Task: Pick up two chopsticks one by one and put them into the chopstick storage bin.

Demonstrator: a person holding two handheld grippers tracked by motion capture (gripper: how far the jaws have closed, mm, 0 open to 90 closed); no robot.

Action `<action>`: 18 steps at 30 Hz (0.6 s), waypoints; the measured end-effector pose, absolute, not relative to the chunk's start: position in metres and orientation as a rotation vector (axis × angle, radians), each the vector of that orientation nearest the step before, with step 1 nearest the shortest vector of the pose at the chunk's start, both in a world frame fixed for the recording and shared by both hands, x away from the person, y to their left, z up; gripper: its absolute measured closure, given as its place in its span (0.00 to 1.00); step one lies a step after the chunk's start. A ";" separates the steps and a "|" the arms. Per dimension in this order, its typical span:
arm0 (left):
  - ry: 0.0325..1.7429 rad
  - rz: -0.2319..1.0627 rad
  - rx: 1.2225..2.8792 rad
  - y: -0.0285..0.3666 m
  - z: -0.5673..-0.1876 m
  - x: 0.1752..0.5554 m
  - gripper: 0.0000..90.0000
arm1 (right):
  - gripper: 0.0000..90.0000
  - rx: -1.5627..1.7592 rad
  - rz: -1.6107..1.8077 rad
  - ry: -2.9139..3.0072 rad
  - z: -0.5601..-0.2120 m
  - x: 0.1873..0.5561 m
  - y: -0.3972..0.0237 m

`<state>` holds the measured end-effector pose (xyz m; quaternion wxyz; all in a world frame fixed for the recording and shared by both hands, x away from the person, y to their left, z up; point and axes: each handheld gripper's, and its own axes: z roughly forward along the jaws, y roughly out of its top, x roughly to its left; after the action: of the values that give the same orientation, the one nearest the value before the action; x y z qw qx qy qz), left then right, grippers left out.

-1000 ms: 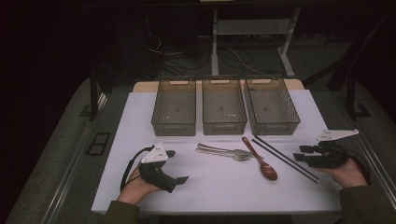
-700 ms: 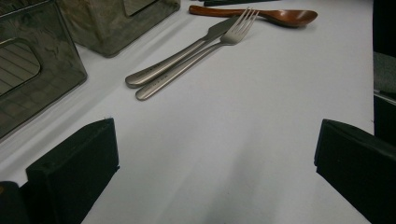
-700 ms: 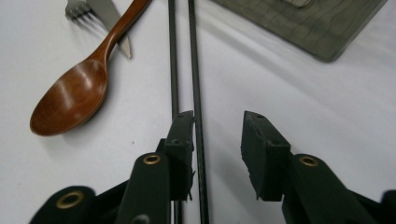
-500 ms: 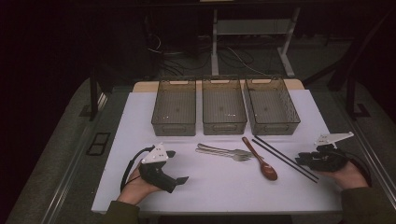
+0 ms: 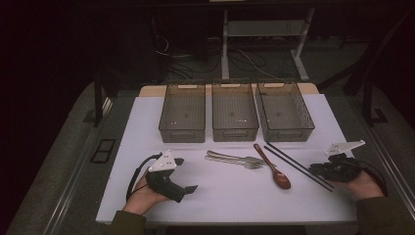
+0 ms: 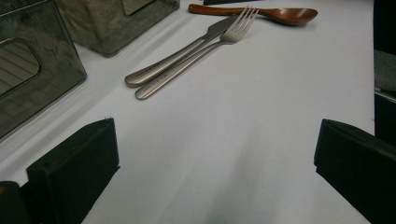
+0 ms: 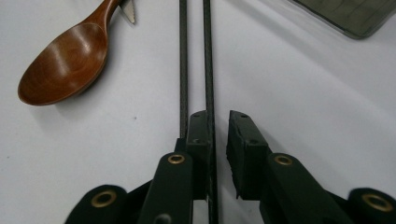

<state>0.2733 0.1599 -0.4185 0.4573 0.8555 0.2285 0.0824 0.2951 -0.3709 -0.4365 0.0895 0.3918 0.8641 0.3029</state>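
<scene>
Chopsticks (image 5: 298,166): two thin black sticks lying side by side on the white worktop (image 5: 230,196), running diagonally from just in front of the right bin (image 5: 285,110) down to the right gripper (image 5: 327,169); wooden spoon (image 5: 272,166) just to their left.
Step in hand: judged to be the pick-up of the chopsticks, the grasp being set at their near end.
Right gripper: its jaws have just been closing and now stand narrow. In the right gripper view (image 7: 218,122) one stick runs down between the pads, close along the left one, with a small gap to the right pad; the other stick lies just outside the left jaw. Not yet clamped as far as the pictures tell.
Left gripper (image 5: 188,188): resting low on the worktop in the person's left hand, jaws wide apart, nothing between them; fork (image 6: 201,46) and knife (image 6: 187,49) lie ahead of it, well apart.
Bins: left bin (image 5: 182,111), middle bin (image 5: 235,110) and the right one stand in a row at the far side, all seemingly without cutlery.
Next move calls for: finishing the squeeze on the stick, or shifting sideways to take both sticks, then a level lift so they do not slip.
Risk: a single thin stick may pivot or roll out of the pads.
</scene>
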 end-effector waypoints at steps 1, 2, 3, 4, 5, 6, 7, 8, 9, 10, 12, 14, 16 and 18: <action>0.562 0.203 2.108 0.160 -0.419 0.273 0.00 | 0.89 1.163 0.902 2.572 -0.437 0.295 -0.371; 0.563 0.203 2.108 0.160 -0.418 0.273 0.00 | 0.89 1.157 0.900 2.571 -0.437 0.295 -0.371; 0.563 0.203 2.108 0.160 -0.418 0.273 0.00 | 0.90 1.156 0.900 2.571 -0.437 0.295 -0.371; 0.563 0.203 2.108 0.160 -0.418 0.273 0.00 | 0.90 1.152 0.898 2.572 -0.437 0.295 -0.371; 0.562 0.204 2.108 0.160 -0.418 0.273 0.00 | 0.90 1.152 0.894 2.575 -0.437 0.295 -0.370; 0.561 0.204 2.109 0.160 -0.418 0.273 0.00 | 0.91 1.148 0.888 2.578 -0.438 0.295 -0.370; 0.562 0.205 2.108 0.160 -0.418 0.273 0.00 | 0.91 1.140 0.876 2.586 -0.438 0.295 -0.370; 0.562 0.205 2.109 0.160 -0.418 0.273 0.00 | 0.91 1.147 0.866 2.586 -0.439 0.294 -0.368; 0.562 0.205 2.109 0.160 -0.418 0.273 0.00 | 0.91 1.148 0.865 2.581 -0.440 0.294 -0.368; 0.562 0.205 2.109 0.160 -0.419 0.273 0.00 | 0.92 1.150 0.859 2.579 -0.439 0.293 -0.367; 0.559 0.208 2.110 0.160 -0.419 0.273 0.00 | 0.92 1.127 0.844 2.577 -0.440 0.293 -0.366; 0.558 0.207 2.113 0.159 -0.419 0.273 0.00 | 0.92 1.115 0.830 2.572 -0.440 0.292 -0.365; 0.557 0.207 2.114 0.159 -0.419 0.273 0.00 | 0.93 1.102 0.814 2.568 -0.440 0.291 -0.363; 0.556 0.208 2.115 0.159 -0.419 0.273 0.00 | 0.94 1.105 0.815 2.570 -0.440 0.291 -0.363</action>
<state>0.2729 0.1593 -0.4188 0.4549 0.8575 0.2252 0.0843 0.2907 -0.3633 -0.4402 0.1138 0.3769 0.8762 0.2779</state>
